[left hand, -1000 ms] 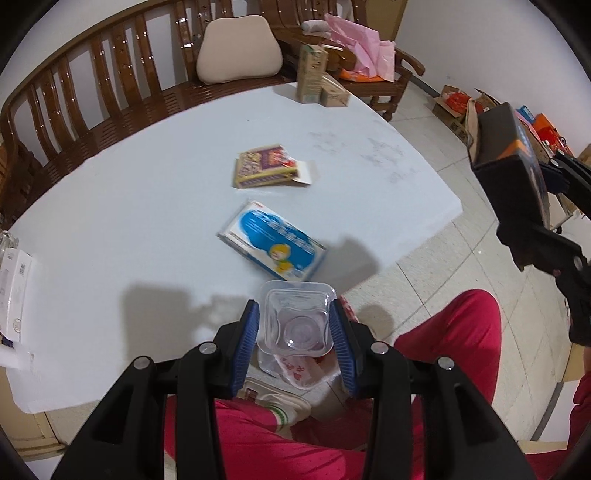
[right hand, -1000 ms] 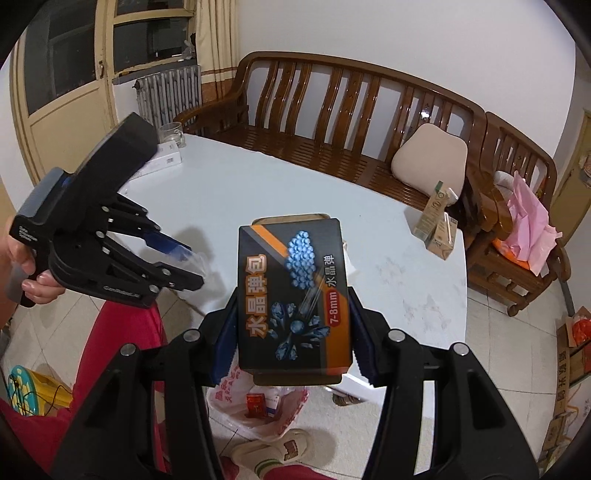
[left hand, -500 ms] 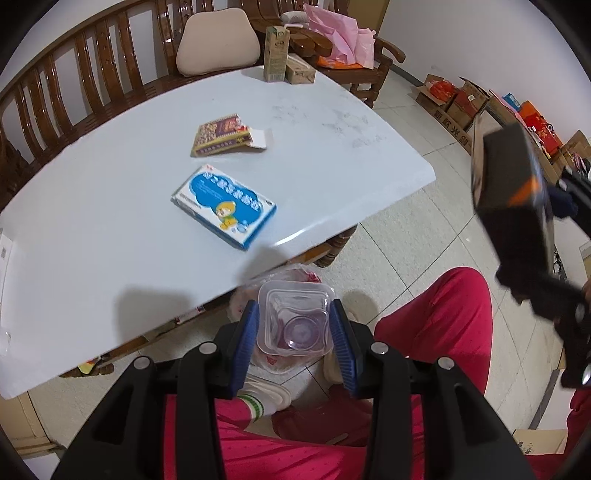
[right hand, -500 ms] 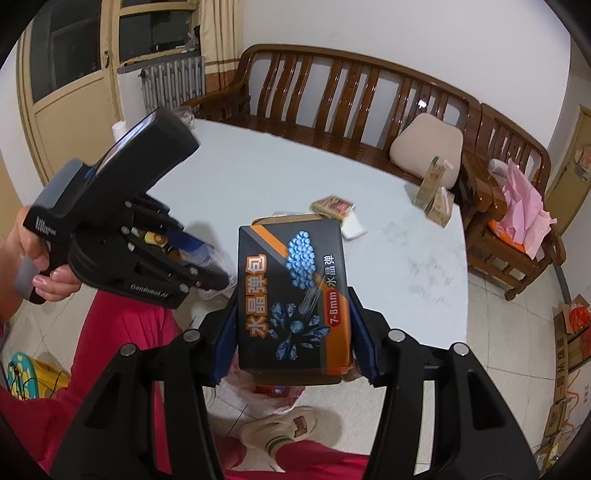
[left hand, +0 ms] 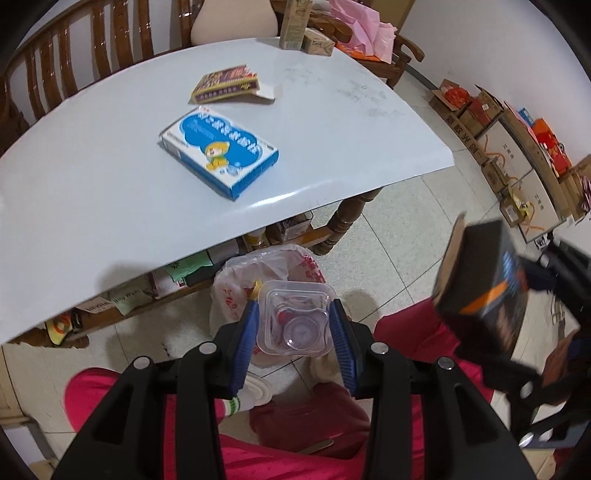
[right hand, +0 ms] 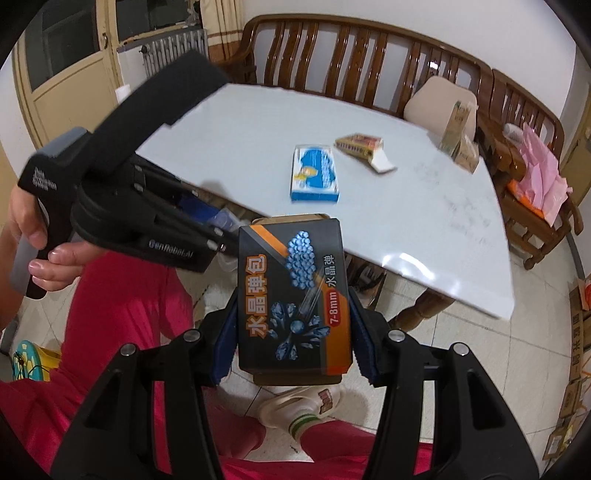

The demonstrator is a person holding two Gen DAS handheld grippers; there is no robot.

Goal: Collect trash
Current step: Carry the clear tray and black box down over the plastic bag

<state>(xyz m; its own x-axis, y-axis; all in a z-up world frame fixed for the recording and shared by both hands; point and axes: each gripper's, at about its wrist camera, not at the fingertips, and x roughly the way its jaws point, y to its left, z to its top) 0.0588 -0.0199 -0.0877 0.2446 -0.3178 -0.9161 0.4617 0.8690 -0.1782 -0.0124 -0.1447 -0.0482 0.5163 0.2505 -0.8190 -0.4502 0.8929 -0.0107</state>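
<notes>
My left hand-held gripper point(left hand: 294, 328) is clamped on a clear plastic cup point(left hand: 295, 322), its blue pads pressing the cup's two sides, the open mouth facing away from me. It points steeply down, and in its view the cup hangs over a white plastic bag point(left hand: 258, 280) with red print that sits on the tiled floor point(left hand: 399, 236) just beyond my knees, at the near edge of the desk point(left hand: 110, 206).

My right hand-held gripper point(right hand: 293, 332) is closed on a dark box point(right hand: 293, 299) with an orange stripe, blue beads pictured on it and Chinese lettering. The pads grip its long sides and the box stands upright between them, its printed face toward the camera. From the left view the same box point(left hand: 480, 291) shows blurred at the right, above my red trouser leg point(left hand: 402, 325).

From the right view, my left hand point(right hand: 40, 236) is wrapped around the handle of the other tool, which crosses the upper left of the picture; its fingertips are hidden behind the dark box.

On the desk lie two more pieces: a blue and white box point(left hand: 219, 155) with a cartoon bear, lying flat near the front edge, and behind it, apart from it, a yellow and purple carton point(left hand: 225, 83) with one end flap open. At the far corner stand two small tan cartons point(left hand: 304, 27) side by side. A wooden bench point(right hand: 354, 51) with a beige cushion point(right hand: 432, 99) runs behind the desk, and pink paper point(right hand: 539, 173) is piled on a wooden chair to the right. My white slipper point(right hand: 299, 404) and striped sock show on the floor under the right tool.
</notes>
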